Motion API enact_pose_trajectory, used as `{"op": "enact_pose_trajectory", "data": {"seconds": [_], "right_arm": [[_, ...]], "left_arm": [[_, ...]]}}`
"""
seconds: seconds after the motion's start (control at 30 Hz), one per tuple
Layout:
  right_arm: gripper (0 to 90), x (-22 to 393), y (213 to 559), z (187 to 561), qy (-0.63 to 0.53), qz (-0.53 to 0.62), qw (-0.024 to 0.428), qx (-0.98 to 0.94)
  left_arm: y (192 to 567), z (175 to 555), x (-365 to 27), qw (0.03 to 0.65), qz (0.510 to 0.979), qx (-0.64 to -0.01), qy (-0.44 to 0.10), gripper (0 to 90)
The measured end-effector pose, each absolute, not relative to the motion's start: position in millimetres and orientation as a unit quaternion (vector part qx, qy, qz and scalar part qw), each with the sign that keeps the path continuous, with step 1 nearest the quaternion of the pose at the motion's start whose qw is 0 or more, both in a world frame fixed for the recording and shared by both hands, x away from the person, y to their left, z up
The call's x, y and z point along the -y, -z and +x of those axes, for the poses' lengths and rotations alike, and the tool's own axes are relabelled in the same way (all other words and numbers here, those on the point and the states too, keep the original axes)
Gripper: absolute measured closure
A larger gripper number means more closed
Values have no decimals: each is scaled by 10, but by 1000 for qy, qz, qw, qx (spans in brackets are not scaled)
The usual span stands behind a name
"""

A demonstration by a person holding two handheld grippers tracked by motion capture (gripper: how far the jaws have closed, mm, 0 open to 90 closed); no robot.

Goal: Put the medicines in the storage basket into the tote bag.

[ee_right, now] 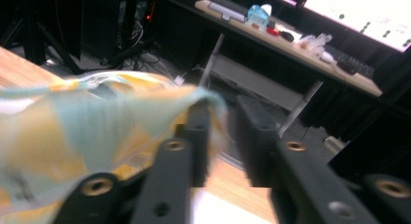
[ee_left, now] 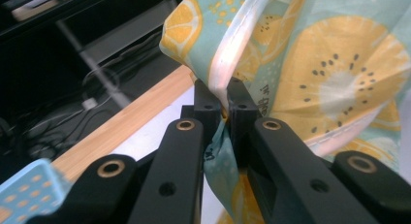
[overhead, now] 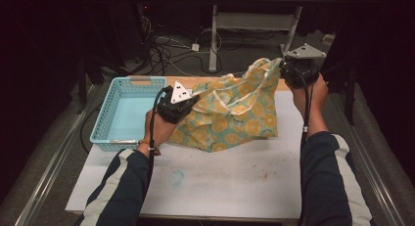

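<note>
A teal cloth bag (overhead: pixel 235 113) printed with yellow fruit slices is held up over the back of the white table top (overhead: pixel 235 177). My left gripper (overhead: pixel 195 96) is at its left edge. In the left gripper view, that gripper (ee_left: pixel 224 100) is shut on a fold of the bag (ee_left: pixel 315 64) beside a white-trimmed hem. My right gripper (overhead: pixel 286 69) is raised at the bag's top right corner. In the right gripper view, the jaws of the right gripper (ee_right: pixel 223 122) stand apart, with the blurred cloth (ee_right: pixel 97 122) lying against the left one and not pinched.
A light blue plastic basket (overhead: pixel 105 108) sits left of the bag at the table's back left, its corner (ee_left: pixel 29 190) in the left gripper view. Cables and a desk frame (overhead: pixel 214 40) lie on the floor beyond the wooden table edge (ee_left: pixel 126 132).
</note>
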State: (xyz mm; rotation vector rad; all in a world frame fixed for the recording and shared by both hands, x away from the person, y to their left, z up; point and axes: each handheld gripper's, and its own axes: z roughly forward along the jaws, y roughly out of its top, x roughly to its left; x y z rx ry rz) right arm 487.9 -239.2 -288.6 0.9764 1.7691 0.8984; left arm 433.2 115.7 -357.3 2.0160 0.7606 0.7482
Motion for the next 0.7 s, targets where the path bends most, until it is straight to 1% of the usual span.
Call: {"op": "enact_pose_trajectory", "data": {"seconds": [0.03,0.07,0.13,0.17,0.3,0.37,0.43,0.5,0.53,0.57,0.6,0.63,0.67,0.7], "right_arm": [[651,2404,2898,4883,-361,398,445,-717],[646,2413,2906,4883,-362,400,445,-715],[600,2439,2921,4859,-376,400,436,-713],[592,2443,2931,4835,-381,400,435,-711],[550,2434,3025,4689,-404,384,422,-715],[533,2421,3087,4590,-413,375,417,-718],[492,2419,3139,4488,-426,367,407,-720],[464,2421,3183,4370,-437,360,400,-721],[447,2430,3205,4307,-447,353,395,-721],[423,2434,3227,4238,-456,351,389,-719],[420,2440,3255,4165,-463,345,386,-719],[411,2448,3293,4090,-471,338,385,-718],[384,2448,3338,4024,-477,334,381,-718],[374,2449,3384,3963,-482,329,376,-720]], "left_arm": [[3571,4354,-1170,417,800,-310,-299,845],[3568,4377,-1185,417,798,-315,-300,843],[3565,4391,-1199,423,796,-314,-299,811],[3566,4386,-1205,427,798,-308,-292,784],[3583,4321,-1225,424,802,-302,-293,623],[3586,4262,-1266,422,800,-305,-298,526],[3602,4175,-1325,434,791,-303,-308,418],[3610,4088,-1385,442,785,-299,-314,388],[3615,4041,-1420,450,784,-294,-311,336],[3627,3984,-1460,461,780,-287,-311,312],[3647,3924,-1501,469,777,-279,-313,310],[3673,3862,-1541,474,776,-273,-315,283],[3709,3800,-1578,480,773,-268,-316,253],[3744,3740,-1615,480,774,-262,-318,251]]}}
